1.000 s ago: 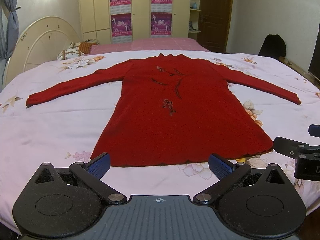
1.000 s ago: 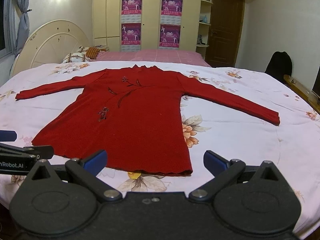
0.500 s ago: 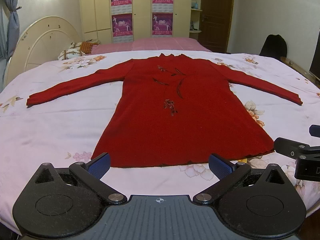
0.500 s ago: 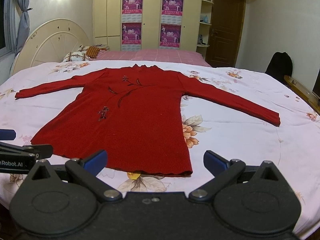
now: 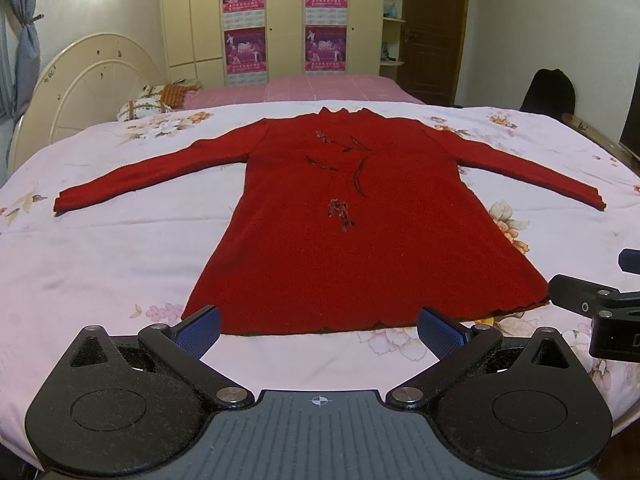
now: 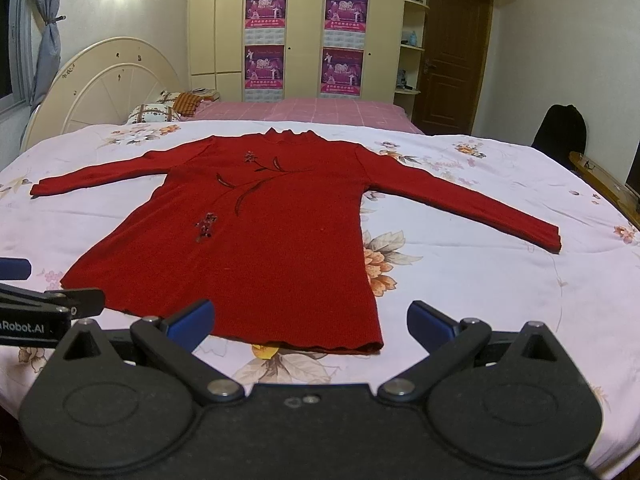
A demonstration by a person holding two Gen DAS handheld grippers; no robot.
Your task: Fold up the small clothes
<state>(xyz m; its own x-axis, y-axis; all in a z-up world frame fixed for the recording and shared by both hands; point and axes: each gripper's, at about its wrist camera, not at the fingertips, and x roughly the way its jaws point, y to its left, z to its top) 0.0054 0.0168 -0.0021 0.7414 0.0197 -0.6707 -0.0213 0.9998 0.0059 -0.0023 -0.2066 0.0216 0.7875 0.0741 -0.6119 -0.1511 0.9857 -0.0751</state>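
Left gripper [image 5: 319, 332] spread before flat, knitted red sweater [image 5: 360, 240].

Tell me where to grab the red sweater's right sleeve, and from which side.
Probably at the cuff of the red sweater: the sleeve lies flat and straight, ending free on the floral bedsheet. Bring the open right gripper in from the outer right, pinching the cuff's edge.

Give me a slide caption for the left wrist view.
Open left gripper poised before flat red long-sleeved knit dress on floral bedsheet.
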